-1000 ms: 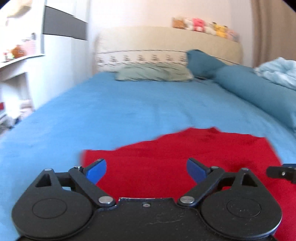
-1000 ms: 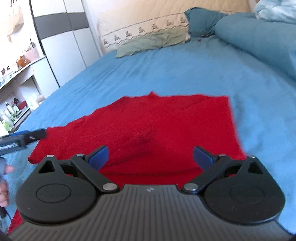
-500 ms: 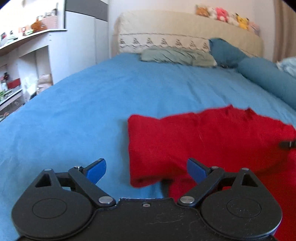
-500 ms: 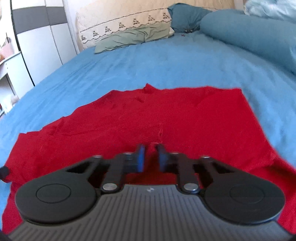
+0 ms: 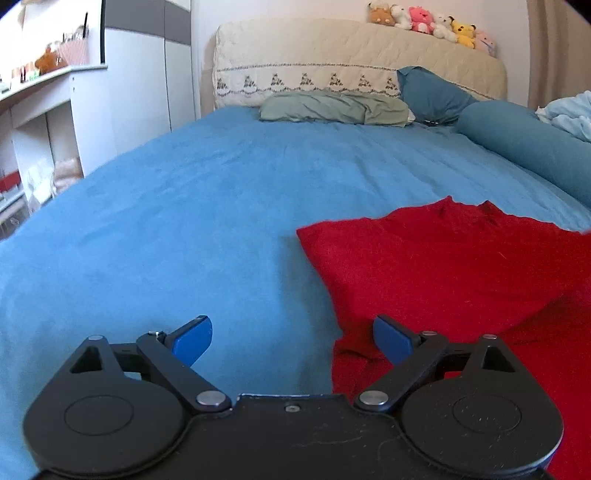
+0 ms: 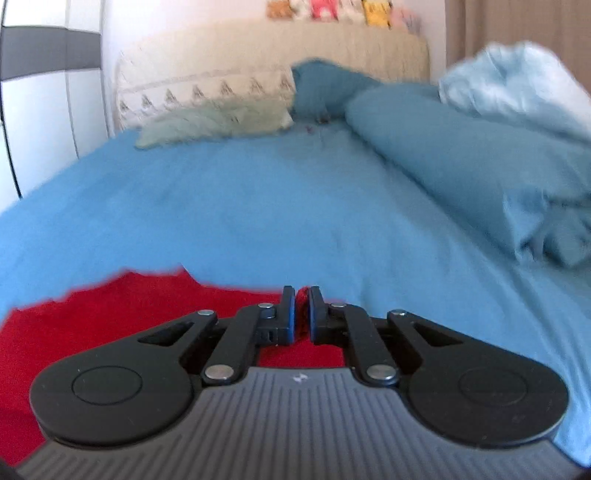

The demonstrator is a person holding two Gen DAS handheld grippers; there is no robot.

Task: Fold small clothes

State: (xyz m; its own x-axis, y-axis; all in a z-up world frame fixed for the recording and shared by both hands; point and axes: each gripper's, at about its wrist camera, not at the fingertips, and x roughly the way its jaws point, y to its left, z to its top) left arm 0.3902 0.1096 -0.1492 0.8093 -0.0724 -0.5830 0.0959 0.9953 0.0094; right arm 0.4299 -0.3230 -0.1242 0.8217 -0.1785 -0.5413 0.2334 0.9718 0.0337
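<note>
Two jaws: my right gripper (image 6: 302,308) pinches the red cloth (image 5: 443,273) on the blue bed (image 5: 221,206); my left gripper (image 5: 291,336) gapes at its edge. Pillows (image 5: 332,107), headboard (image 5: 332,51), plush toys (image 5: 428,18) beyond; wardrobe (image 5: 147,74) left.

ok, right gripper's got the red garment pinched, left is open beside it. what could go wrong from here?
1. The right gripper shows only a thin bit of the red garment between its pads, so the cloth may slip out mid-fold.
2. The left gripper is open with one finger over the blue bedsheet and one over the garment's edge; closing there could pinch the sheet too.
3. With one side unheld, the fold may drag and bunch.
</note>
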